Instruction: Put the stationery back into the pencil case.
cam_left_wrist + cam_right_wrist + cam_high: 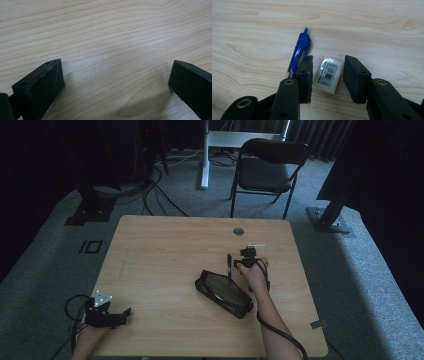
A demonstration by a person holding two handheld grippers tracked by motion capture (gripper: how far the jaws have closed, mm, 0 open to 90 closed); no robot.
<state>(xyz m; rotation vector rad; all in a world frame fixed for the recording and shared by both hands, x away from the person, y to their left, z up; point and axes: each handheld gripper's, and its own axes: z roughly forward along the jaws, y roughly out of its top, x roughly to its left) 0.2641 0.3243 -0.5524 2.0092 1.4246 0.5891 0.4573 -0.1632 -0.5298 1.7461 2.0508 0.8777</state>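
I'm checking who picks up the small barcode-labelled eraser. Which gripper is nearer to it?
The right gripper: its open jaws straddle the eraser, not yet pressing it, beside the blue pen. The left gripper rests at the table's near left corner, far away.

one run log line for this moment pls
right gripper: open, straddling eraser | pen: beside it | left gripper: open, idle over table

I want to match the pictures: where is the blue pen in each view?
High view: pen right of centre, just left of the right tool, above the black case.
Right gripper view: pen upper left, beside the left jaw.
Left gripper view: wood grain between two black jaws.
Shared landmark: the wood table.
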